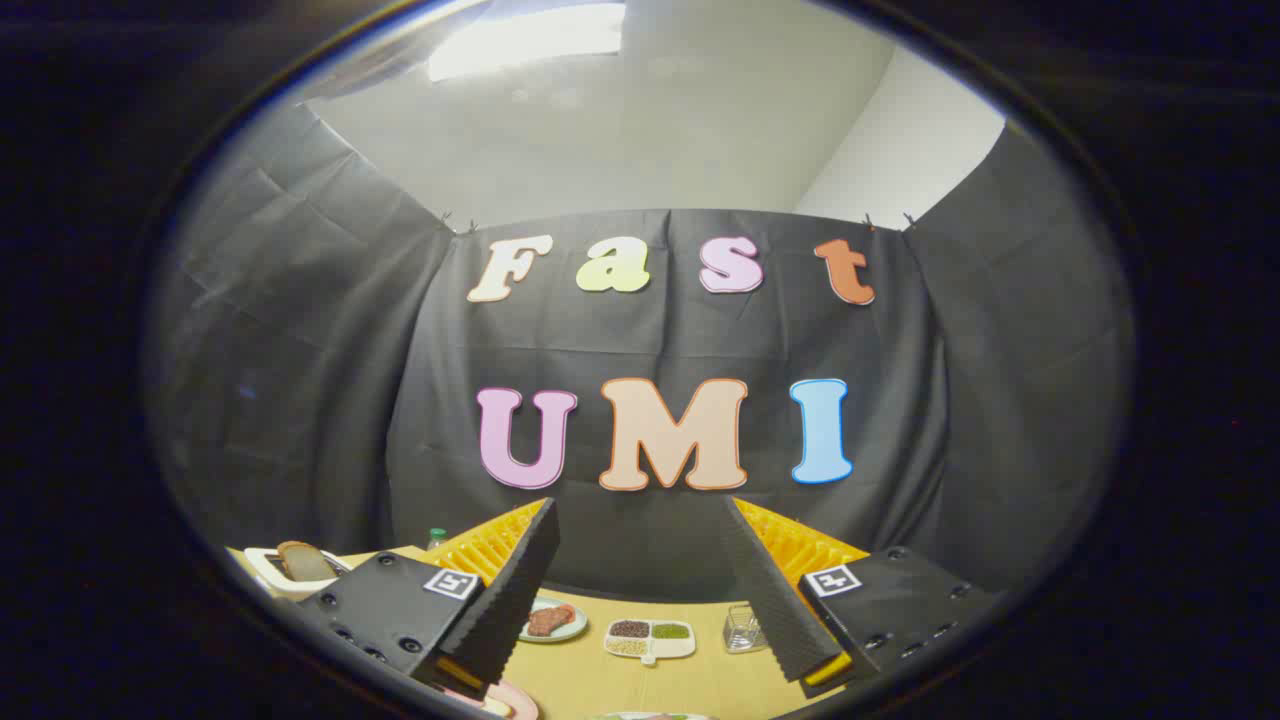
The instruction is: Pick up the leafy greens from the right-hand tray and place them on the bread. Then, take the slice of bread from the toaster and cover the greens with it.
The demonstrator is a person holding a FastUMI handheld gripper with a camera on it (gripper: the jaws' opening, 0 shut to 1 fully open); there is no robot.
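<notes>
My gripper (pixel 640 520) is held high and points at the booth wall, its two fingers wide apart with nothing between them. Far left, beyond the left finger, a white toaster (pixel 262 572) stands with a brown bread slice (pixel 304 561) sticking up out of it. Low down between the fingers lies the wooden table (pixel 640 685). A sliver of a plate (pixel 650 715) shows at the table's near edge; what lies on it cannot be made out. Beside the left finger a pale pink piece (pixel 518 700) peeks out.
On the table between the fingers sit a small plate with brown meat (pixel 552 620), a white divided tray (pixel 650 640) with dark, green and pale fillings, and a clear glass (pixel 742 630). A green-capped bottle (pixel 437 538) stands behind the left finger.
</notes>
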